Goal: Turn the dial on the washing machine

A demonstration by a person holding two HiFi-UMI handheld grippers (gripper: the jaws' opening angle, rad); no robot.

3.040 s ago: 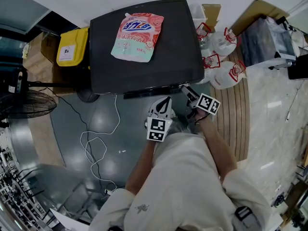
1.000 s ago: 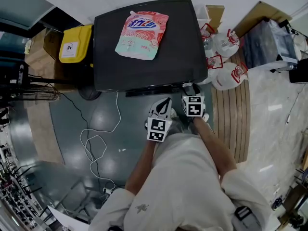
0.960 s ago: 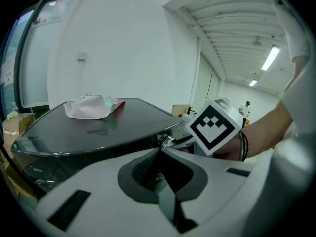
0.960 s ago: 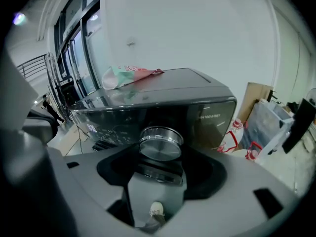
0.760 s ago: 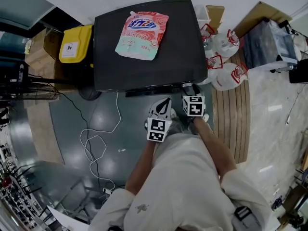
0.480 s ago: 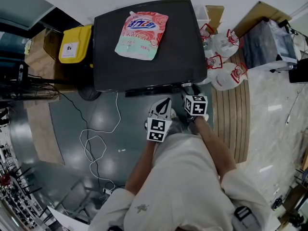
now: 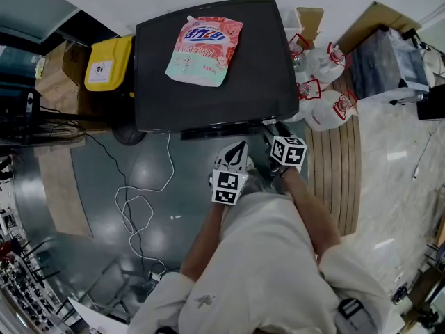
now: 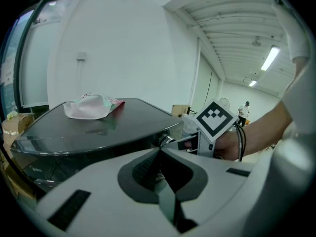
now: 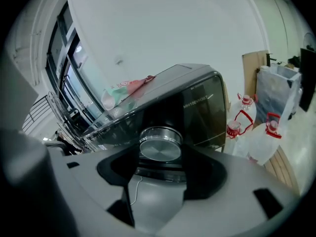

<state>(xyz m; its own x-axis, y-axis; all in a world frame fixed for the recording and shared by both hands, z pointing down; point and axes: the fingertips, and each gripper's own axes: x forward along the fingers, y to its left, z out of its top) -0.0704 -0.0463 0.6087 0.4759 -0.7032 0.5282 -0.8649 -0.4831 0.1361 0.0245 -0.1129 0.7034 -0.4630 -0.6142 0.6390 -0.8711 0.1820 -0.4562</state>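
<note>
Frontally, the right gripper (image 7: pixel 272 132) meets the front right corner of the black, glossy-topped washing machine (image 7: pixel 208 103). Its jaws are closed round the round brushed-silver dial (image 9: pixel 160 144), which sits on the machine's front panel just under the top edge and fills the gap betw. the pads.

The left gripper (image 8: pixel 159 154) hangs just beside it, off the machine, jaws pressed together w/ nothing in them.

A pink-and-green detergent pouch (image 7: pixel 201 51) lies flat on the lid, well apart from both. White plastic jugs w/ red handles (image 7: pixel 327 110) stand on the floor near the right side.

Risks (judged):
- Smooth metal rim, so pads may slip and the gripper turns w/o the dial.
- Twist off the dial's axis may make the jaws ride off its edge.
- Too much turn overshoots the wanted setting.
- A wide forearm swing could knock the jugs.
</note>
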